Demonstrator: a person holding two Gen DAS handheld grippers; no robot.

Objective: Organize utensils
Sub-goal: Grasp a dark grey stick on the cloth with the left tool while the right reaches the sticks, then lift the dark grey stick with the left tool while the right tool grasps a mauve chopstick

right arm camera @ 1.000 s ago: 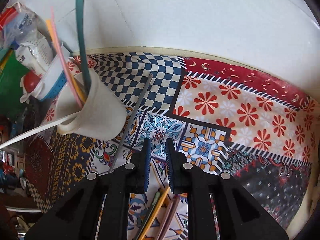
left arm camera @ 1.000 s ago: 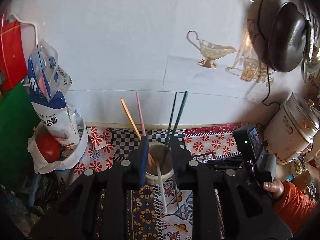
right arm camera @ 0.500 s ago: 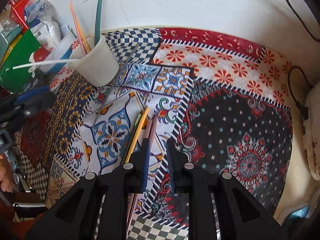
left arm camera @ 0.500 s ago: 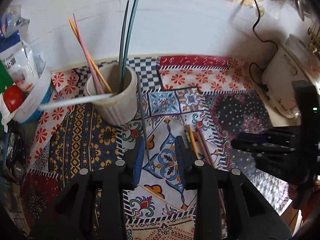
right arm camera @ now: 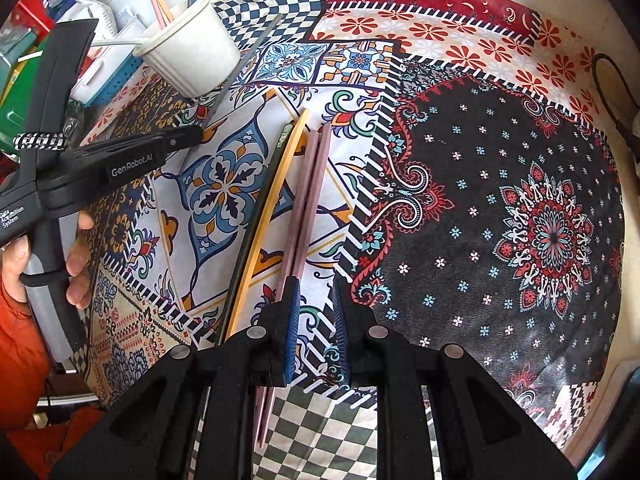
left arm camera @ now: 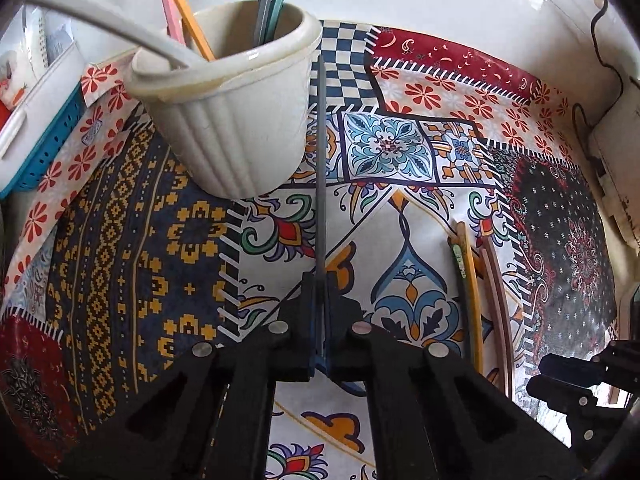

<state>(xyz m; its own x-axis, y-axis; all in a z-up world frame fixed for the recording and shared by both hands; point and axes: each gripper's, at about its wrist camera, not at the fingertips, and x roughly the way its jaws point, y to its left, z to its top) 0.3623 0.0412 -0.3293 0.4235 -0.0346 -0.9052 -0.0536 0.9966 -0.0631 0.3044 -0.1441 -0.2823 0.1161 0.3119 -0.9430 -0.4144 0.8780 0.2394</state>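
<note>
A white ribbed cup [left arm camera: 232,120] holds several upright chopsticks and a white one leaning out. My left gripper [left arm camera: 320,280] is shut on a dark grey chopstick [left arm camera: 320,140] that lies on the patterned tablecloth [left arm camera: 120,260] just right of the cup. In the right wrist view this gripper [right arm camera: 188,136] is low over the cloth near the cup [right arm camera: 192,52]. A yellow chopstick [right arm camera: 272,200], a dark green one beside it and a pink pair [right arm camera: 308,200] lie side by side. My right gripper [right arm camera: 314,292] stands open, the pink pair passing under its left finger.
A blue basket [left arm camera: 36,152] with white packets stands left of the cup against the wall. A white appliance [left arm camera: 616,168] and a black cable [right arm camera: 612,92] are at the right edge. A hand [right arm camera: 76,264] with an orange sleeve holds the left gripper's handle.
My left gripper dropped from above the cup to the cloth and shut on the grey chopstick. My right gripper moved back from the cup to the near ends of the pink chopsticks.
</note>
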